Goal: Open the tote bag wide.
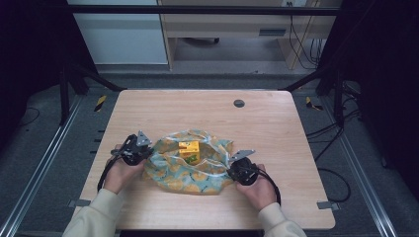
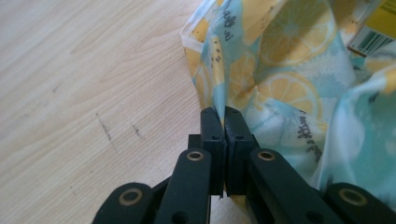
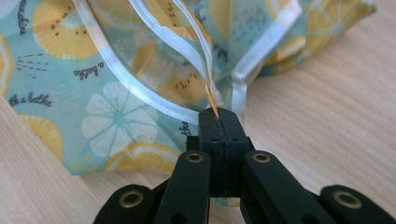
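Your left gripper [image 1: 143, 150] is clamped on the left edge of the cloth [image 1: 190, 170], its jaws pressed together with the fabric pinched between them, as the left gripper view shows [image 2: 225, 122]. Your right gripper [image 1: 232, 163] is closed the same way on the cloth's right edge, biting the white hem [image 3: 219, 116]. The cloth lies crumpled on the desk [image 1: 197, 111] between your hands, near the front edge, with a yellow box [image 1: 189, 149] sitting on it.

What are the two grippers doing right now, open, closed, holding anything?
Left gripper: closed on the left edge of the teal plastic bag with the lemon-slice print.
Right gripper: closed on the bag's right edge.
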